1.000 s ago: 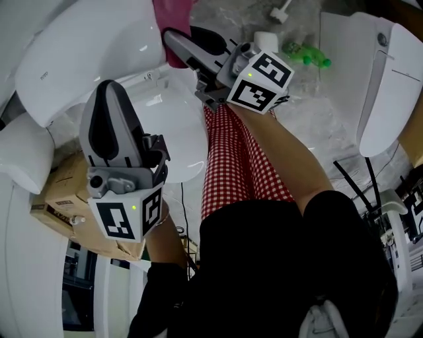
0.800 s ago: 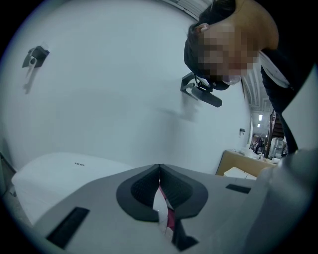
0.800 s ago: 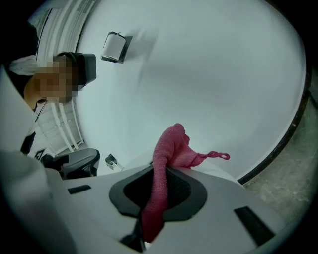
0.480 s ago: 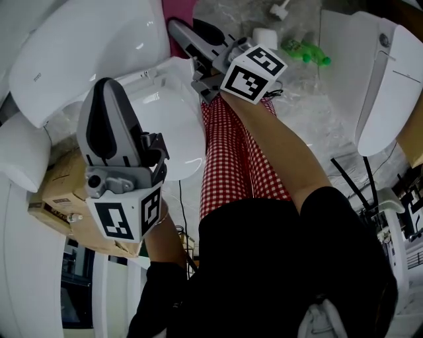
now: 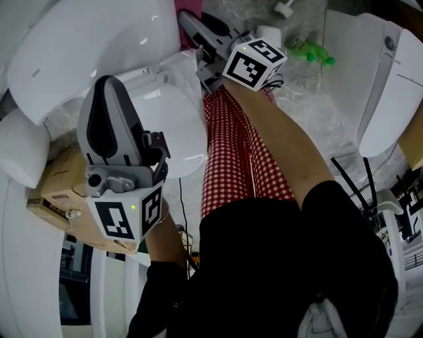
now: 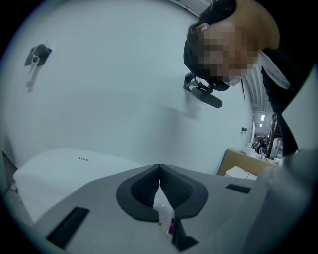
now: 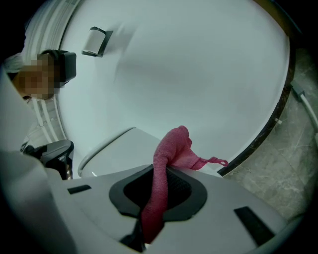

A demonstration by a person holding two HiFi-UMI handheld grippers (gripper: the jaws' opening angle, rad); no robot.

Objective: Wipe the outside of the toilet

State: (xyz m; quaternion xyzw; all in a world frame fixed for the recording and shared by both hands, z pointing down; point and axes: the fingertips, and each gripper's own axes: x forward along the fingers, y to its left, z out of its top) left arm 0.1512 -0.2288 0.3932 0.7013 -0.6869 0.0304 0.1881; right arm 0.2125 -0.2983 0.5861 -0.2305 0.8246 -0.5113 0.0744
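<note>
The white toilet [image 5: 79,46] fills the upper left of the head view, its rounded bowl [image 5: 168,122] just below. My right gripper [image 5: 188,20] reaches to the toilet's far side and is shut on a pink cloth [image 5: 180,5]. In the right gripper view the pink cloth [image 7: 174,149] hangs out between the jaws of the right gripper [image 7: 161,171], with the toilet [image 7: 112,149] behind it. My left gripper [image 5: 106,86] points up beside the bowl, shut with nothing in it. The left gripper [image 6: 159,168] faces white porcelain [image 6: 74,166].
A cardboard box [image 5: 63,188] lies at the left by the toilet's base. Another white toilet piece [image 5: 390,86] stands at the right. A green bottle [image 5: 310,49] and a white roll [image 5: 268,36] lie on the floor beyond. Red checked trousers [image 5: 231,152] run down the middle.
My right gripper has moved a little further away along the toilet with the pink cloth, so less of the cloth shows. The left gripper has stayed put.
</note>
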